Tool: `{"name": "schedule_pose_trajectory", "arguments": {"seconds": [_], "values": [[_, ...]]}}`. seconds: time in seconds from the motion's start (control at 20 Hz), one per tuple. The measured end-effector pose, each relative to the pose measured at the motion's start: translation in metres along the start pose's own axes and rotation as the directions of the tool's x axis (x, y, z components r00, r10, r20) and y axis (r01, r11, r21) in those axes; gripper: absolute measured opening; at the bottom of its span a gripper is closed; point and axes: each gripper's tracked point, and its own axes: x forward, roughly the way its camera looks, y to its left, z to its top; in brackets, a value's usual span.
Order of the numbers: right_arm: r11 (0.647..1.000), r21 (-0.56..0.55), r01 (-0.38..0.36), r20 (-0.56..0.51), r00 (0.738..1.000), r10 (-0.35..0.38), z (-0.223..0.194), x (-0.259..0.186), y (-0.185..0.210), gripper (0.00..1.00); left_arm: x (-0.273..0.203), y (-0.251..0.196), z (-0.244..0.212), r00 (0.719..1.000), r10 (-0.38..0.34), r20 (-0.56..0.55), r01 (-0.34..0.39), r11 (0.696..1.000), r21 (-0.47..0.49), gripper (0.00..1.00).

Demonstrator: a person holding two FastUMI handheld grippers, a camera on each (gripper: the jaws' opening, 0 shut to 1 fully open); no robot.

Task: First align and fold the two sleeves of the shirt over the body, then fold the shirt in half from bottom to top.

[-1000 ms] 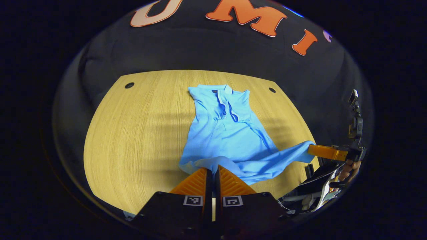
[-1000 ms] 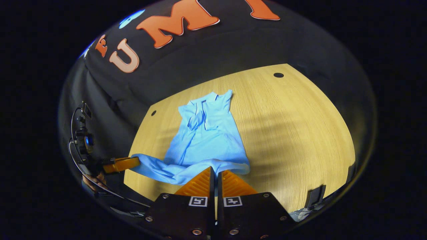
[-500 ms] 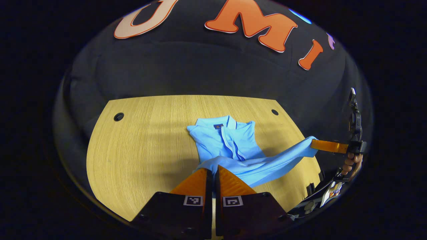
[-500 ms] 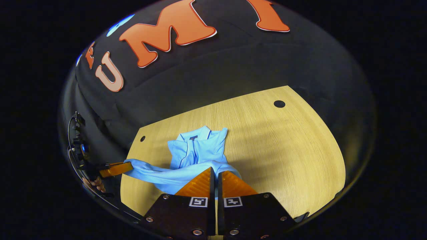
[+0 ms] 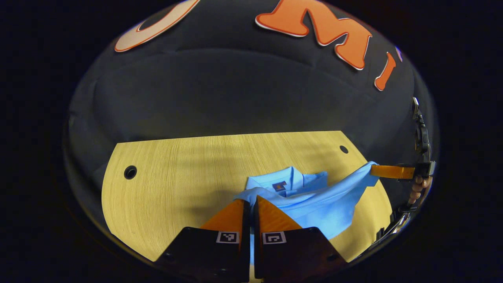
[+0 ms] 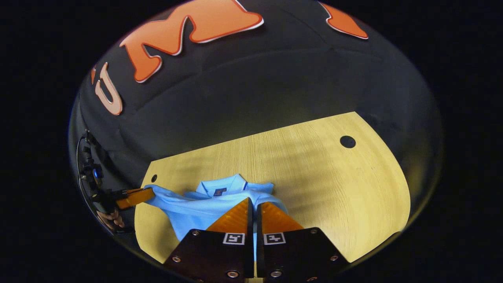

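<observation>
Second step in hand, by the look of it: bottom-to-top fold of the blue polo shirt [image 5: 314,204], hem corners carried up toward the collar [image 5: 289,179].

Left tongs [image 5: 250,202] pressed together on one hem corner, cloth pinched between the fingers. Right tongs [image 6: 253,204] same, clamped on the other corner. Also visible from across: right tongs [image 5: 387,171] at the edge of the left gripper view with a hand [image 5: 416,188] behind; left tongs [image 6: 135,196] at the edge of the right gripper view.

Hem [image 6: 196,204] stretched as a taut band between both tongs, held off the bench [image 5: 177,173], hanging just above the collar end. Rest of the polo shirt flat on the wooden bench, collar and placket end facing the booth wall. Sleeves not visible sticking out at the sides, so likely folded in already; cannot confirm under the lifted layer.

Next move, as judged:
- lower both corners together, level with the shoulders
- keep hem tension even, no skew
- land hem edge on or just short of the collar line
- release only once cloth rests on the lower layer

Risk: uneven drop gives a crooked fold or a bunched middle.
</observation>
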Motion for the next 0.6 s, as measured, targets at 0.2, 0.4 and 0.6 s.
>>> {"name": "schedule_pose_trajectory", "arguments": {"seconds": [0.2,0.4,0.6], "values": [[0.999,0.025,0.039,-0.017,0.999,-0.038,0.009,0.048,-0.005,0.03,0.048,0.018,0.005,1.000,0.022,-0.017,-0.023,1.000,-0.012,0.07],[0.994,0.048,0.097,-0.038,0.995,-0.095,0.002,0.074,-0.022,0.03,0.074,0.027,-0.003,0.997,0.025,-0.066,-0.026,0.999,-0.020,0.12],[0.992,0.015,0.122,-0.030,0.992,-0.121,0.003,0.062,-0.028,0.29,0.058,0.010,-0.005,0.997,-0.029,-0.071,0.025,0.998,-0.053,0.64]]}}
